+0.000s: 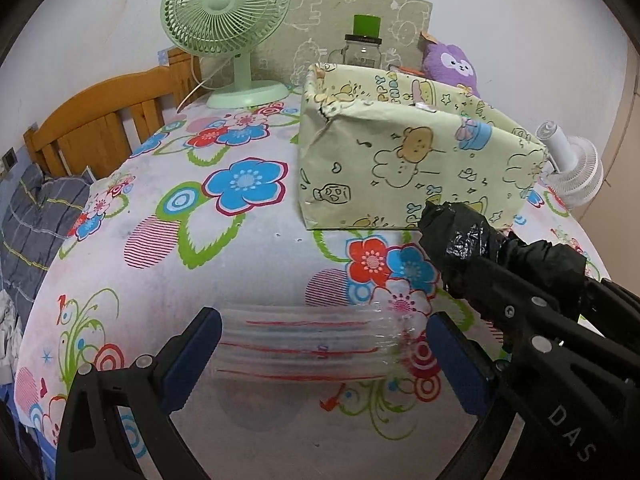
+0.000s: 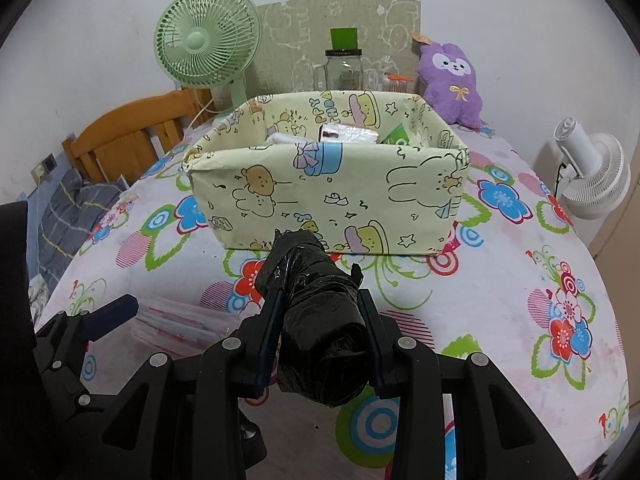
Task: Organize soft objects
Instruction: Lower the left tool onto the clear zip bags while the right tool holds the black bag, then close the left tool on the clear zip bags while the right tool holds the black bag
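My right gripper [image 2: 320,312] is shut on a black roll of plastic bags [image 2: 316,328], held above the table just in front of the pale cartoon-print box [image 2: 328,196]. The roll [image 1: 480,248] and the right gripper also show at the right of the left wrist view. My left gripper [image 1: 320,344] is open, its blue pads on either side of a clear pack with red stripes [image 1: 308,344] lying on the floral cloth. The pack [image 2: 180,324] shows at the lower left of the right wrist view. The box [image 1: 408,160] holds white and green packets [image 2: 348,134].
A green fan [image 2: 206,36], a glass jar with a green lid [image 2: 344,64] and a purple plush toy [image 2: 450,80] stand behind the box. A white fan [image 2: 596,176] sits at the right table edge. A wooden bed frame [image 1: 108,120] is at the left.
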`<state>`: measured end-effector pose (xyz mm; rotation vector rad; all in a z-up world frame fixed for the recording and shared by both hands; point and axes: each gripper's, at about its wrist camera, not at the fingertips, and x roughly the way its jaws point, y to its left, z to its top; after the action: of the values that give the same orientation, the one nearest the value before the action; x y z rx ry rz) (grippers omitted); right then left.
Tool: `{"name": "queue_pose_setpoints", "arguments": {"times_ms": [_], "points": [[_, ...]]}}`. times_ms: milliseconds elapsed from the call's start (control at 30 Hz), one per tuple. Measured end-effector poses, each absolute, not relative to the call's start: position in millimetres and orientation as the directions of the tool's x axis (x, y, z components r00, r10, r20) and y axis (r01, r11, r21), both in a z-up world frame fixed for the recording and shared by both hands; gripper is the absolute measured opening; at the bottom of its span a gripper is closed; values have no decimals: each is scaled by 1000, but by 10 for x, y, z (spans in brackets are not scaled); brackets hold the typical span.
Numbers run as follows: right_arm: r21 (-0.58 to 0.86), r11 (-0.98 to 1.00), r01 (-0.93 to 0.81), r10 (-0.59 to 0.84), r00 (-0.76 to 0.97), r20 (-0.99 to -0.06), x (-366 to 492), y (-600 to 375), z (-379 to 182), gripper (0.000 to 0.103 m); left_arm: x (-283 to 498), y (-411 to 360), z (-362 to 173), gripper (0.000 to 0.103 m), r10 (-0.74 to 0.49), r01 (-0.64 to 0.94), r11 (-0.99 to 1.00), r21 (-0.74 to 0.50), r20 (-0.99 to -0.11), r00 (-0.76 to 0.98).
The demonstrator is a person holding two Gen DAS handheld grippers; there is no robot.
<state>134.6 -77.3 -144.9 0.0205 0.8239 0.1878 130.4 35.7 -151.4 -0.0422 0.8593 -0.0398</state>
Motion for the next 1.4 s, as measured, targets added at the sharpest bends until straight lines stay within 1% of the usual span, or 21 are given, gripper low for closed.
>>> {"name": "queue_pose_setpoints", "arguments": {"times_ms": [400,533,733,967,1133,1400], "points": [[93,982,-166,179,637,-750,1435,-659,-1559,40,1378,479,-1617,103,-37,5,999,-44,-769,638],[92,980,-174,182,629,-756,1446,-616,-1590,40,1413,541,-1685,103,-37,-16,998,-60,-790,612],[95,979,-182,190,621,-761,1464,-586,-1613,40,1406,533,-1691,102,-27,-21,998,-51,-788,615],[99,979,-179,190,616,-764,1465,-604,-1634,40,1368,511,-1672,94,-11,-31,999,-39,-780,626],[103,979,-175,191,619,-762,1444,-644,-1631,40,1318,414,-1644,92,-30,-7,999,-44,-777,628],[103,982,-160,182,633,-753,1375,-781,-1591,40,1255,213,-1576,92,-62,38,998,-49,-772,633]]}}
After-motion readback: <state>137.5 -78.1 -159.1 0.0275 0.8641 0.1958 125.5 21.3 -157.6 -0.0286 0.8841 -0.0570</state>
